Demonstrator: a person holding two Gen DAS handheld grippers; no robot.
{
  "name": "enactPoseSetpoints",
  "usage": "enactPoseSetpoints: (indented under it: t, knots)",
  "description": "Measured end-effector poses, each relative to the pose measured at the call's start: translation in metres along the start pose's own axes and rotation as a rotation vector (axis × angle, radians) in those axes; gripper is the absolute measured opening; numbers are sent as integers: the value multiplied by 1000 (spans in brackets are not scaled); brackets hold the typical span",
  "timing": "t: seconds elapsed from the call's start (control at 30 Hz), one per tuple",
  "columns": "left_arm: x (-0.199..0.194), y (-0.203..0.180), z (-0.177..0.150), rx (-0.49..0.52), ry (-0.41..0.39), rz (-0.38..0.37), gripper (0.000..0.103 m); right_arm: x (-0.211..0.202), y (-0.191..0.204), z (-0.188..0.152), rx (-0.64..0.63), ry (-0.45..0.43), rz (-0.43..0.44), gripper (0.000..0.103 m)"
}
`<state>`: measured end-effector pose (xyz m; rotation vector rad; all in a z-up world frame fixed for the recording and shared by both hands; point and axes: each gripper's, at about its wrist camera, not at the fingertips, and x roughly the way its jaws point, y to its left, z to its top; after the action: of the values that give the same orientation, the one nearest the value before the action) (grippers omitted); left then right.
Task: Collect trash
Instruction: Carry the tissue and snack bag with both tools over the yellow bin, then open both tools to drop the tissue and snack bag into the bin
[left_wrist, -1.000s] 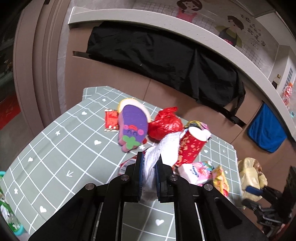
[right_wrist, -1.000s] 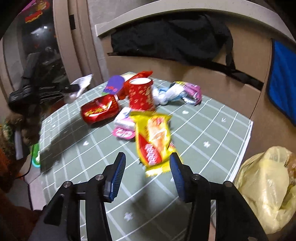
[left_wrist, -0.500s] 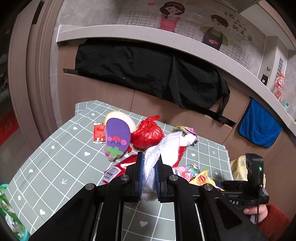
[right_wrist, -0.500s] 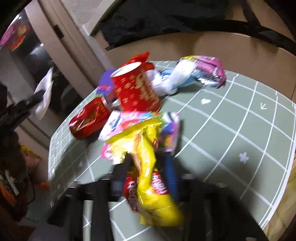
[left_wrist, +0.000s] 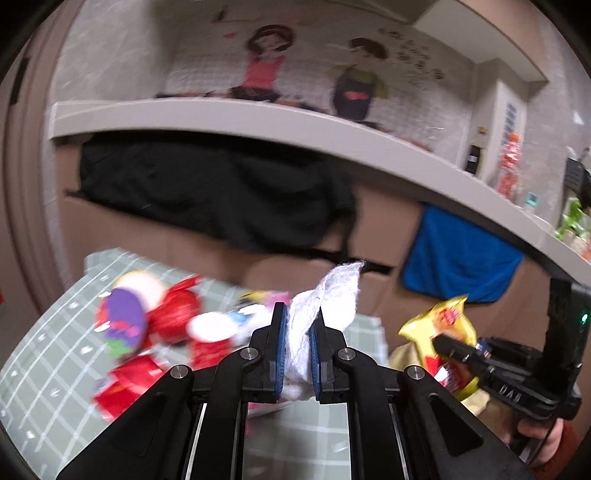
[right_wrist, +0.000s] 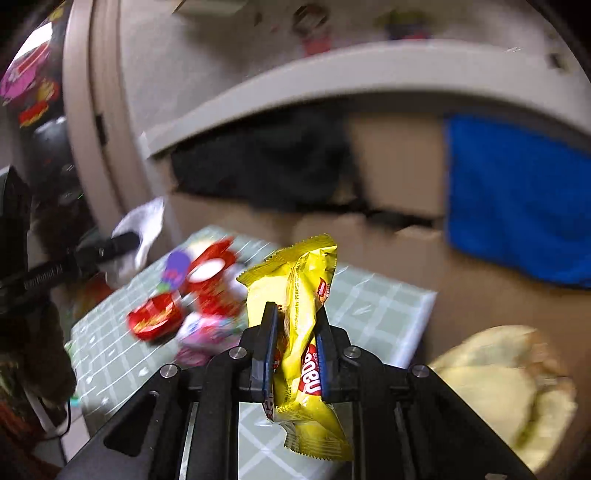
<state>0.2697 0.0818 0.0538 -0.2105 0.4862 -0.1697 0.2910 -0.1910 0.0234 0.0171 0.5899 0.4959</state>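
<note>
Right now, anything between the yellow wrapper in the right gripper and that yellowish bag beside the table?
Nothing visible. The right gripper is shut on the yellow wrapper, clear above the table. The yellowish bag sits off the table's right edge, with only open space in between. Its opening is too blurred to judge.

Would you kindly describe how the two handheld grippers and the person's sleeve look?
Both grippers, left gripper and right gripper, are matte black plastic with silver screws and blue pads inside the fingers. Seen from the left wrist, the right gripper's body carries a small green light. The sleeve is rust red.
</note>
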Motion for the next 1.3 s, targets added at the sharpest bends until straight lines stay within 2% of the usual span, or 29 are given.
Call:
enactPoseSetpoints:
  t: [0.2,0.37,0.5,0.63,0.8,1.13,1.3]
  knots:
    - [38,-90,0,73,16,-119,12,-76,-64,10,33,-115,-221,17]
    - [75,-161,-15,130,59,-171,12,-106,-113,1,110,-140,-327,18]
    - [86,-198,-27,178,56,-178,12,-115,-147,-9,172,-132,-365,18]
    - [94,-217,-35,223,56,-193,12,-110,-166,-17,192,-117,-388,18]
    - [110,-231,-42,233,91,-204,12,-103,-183,-27,221,-106,-384,18]
    - [161,-236,-64,212,220,-265,12,-76,-211,-47,289,-58,-364,19]
    - [189,-232,-73,190,273,-272,14,-56,-222,-55,327,-29,-349,20]
